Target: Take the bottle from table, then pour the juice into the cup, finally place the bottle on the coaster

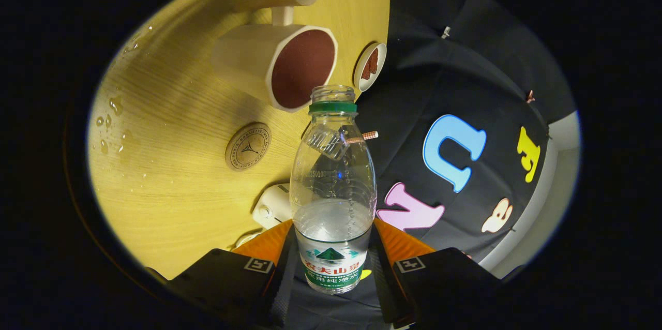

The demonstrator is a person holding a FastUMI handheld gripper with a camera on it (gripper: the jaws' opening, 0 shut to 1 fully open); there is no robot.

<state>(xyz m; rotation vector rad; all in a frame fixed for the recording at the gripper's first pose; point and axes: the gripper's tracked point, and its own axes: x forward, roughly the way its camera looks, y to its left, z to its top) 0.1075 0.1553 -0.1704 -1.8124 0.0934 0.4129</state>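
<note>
**Tilting the bottle toward the cup**

The jaws point(333, 263) are closed on the lower body of the bottle point(332, 185), one finger pressing each side at the label; the grip looks square and firm. The bottle is uncapped, about a third full of clear liquid, and is carried clear of the worktop point(170, 190). The worktop appears rolled sideways in the view, which suggests the gripper is tipped over, though the liquid sits low in the bottle, well short of the neck.

The cup point(279, 63) lies just beyond the bottle's mouth and a little left of it, its opening turned toward the camera, with a dark inside and a handle on its far side. The coaster point(248, 146) sits on the worktop nearer than the cup and to its left. A small dish point(370, 66) stands at the worktop's edge, right of the cup.

To pour well, I judge the mouth should come over the cup's opening before tilting further, since it is now slightly right of the rim. Tilt slowly; with so little liquid, a steep angle will be needed, and it may come in a rush. Droplets point(111, 120) on the far-left worktop suggest spills happen here. Keep the squeeze steady: thin plastic buckles easily.
</note>
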